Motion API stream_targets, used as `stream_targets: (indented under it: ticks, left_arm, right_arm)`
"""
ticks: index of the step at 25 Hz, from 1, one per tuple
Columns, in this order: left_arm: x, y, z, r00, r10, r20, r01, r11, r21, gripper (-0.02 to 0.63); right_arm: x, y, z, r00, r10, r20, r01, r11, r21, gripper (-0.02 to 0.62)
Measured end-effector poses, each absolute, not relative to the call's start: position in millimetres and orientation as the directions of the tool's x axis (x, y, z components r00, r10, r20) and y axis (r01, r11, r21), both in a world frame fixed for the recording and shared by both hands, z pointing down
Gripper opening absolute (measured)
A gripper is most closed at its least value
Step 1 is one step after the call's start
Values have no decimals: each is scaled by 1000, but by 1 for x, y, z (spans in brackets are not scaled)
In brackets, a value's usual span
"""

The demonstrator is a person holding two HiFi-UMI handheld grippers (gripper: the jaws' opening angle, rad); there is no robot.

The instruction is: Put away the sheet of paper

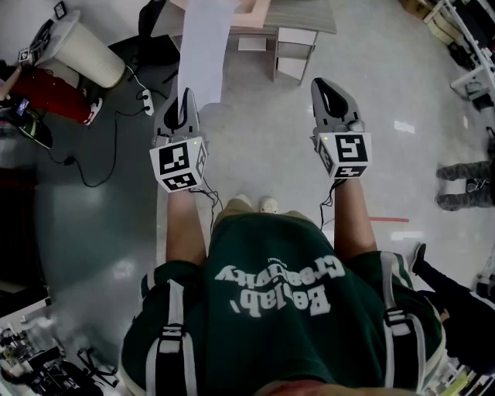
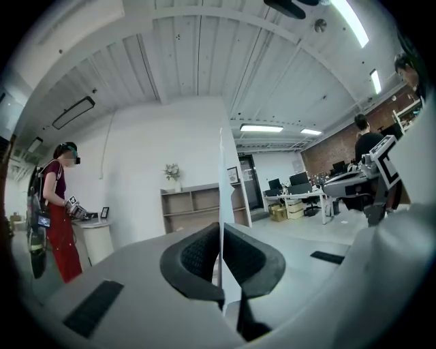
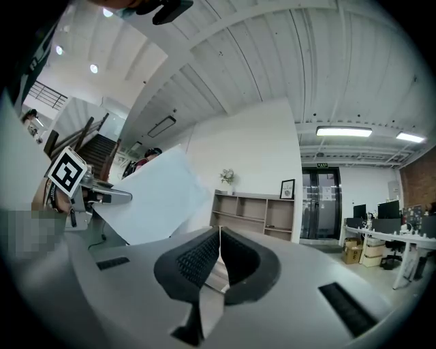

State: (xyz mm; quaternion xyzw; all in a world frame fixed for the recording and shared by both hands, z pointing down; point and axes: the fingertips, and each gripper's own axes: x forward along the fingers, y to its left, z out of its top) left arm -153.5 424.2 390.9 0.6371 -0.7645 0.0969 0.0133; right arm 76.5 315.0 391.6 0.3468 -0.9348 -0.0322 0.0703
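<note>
A white sheet of paper (image 1: 205,46) sticks out forward from my left gripper (image 1: 186,97), which is shut on its near edge. In the left gripper view the sheet (image 2: 221,170) shows edge-on as a thin upright line pinched between the black pads, with the left gripper (image 2: 221,253) closed tight on it. My right gripper (image 1: 329,89) is held level beside it, about a forearm's width to the right, shut and empty. In the right gripper view the jaws of the right gripper (image 3: 219,249) meet with nothing between them, and the sheet (image 3: 160,198) shows at the left.
I stand on a grey floor. A wooden desk with drawers (image 1: 298,23) is ahead. A white cylindrical stand (image 1: 85,50), a person in red (image 1: 46,93) and a power strip with cables (image 1: 147,100) are at the left. Another person's legs (image 1: 464,186) are at the right. An open shelf unit (image 2: 197,208) stands against the far wall.
</note>
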Motion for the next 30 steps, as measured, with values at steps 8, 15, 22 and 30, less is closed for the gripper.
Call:
stream_targets:
  ticks: [8,15,22,30]
  left_arm:
    - [-154,425,385,-185,-973,137,-978,169,-124,18]
    - [-163,413,390,-192,-973,125,-975,174,-142,18]
    - [-188,371,395,-173,-979,111,-978,157,-137,18]
    - [-253,280,410,-146,-983,107,-984,133,-119,18]
  right_arm:
    - [74,314,394,-754,-650,94,-643,760,96,35]
    - [65,303,402,-765,-638,85,-633,770,79,35]
    - [41,262,415,-752,-650,111,-646,760,73,35]
    - [-18,175,431,-732,-667,140,-665,744,71,35]
